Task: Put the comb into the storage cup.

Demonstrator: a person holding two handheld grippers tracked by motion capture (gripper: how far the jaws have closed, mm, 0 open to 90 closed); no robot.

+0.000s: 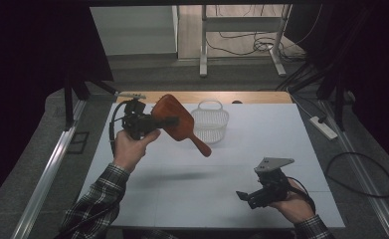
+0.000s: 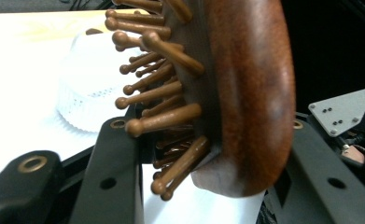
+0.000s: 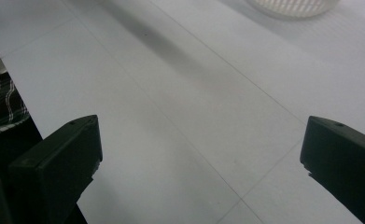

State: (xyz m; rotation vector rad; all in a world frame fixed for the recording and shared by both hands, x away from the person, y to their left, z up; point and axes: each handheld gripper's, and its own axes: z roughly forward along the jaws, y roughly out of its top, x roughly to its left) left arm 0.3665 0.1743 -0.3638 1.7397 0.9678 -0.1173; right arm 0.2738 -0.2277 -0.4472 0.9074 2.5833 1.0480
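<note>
Above the white table (image 1: 281, 134), left gripper (image 1: 169, 121) clamped on the head of a wooden paddle hairbrush (image 1: 174, 119), brush lifted, handle slanting down toward the table, white basket (image 1: 210, 124) just behind it, right gripper (image 1: 243, 195) low near the front edge, jaws wide apart, nothing between them.

A white basket (image 1: 210, 124) sits at the back of the white table (image 1: 261, 149), handle up, empty as far as it shows. Beyond the table, cables (image 1: 251, 46) trail across the floor; a power strip (image 1: 323, 127) lies off to the right.
</note>
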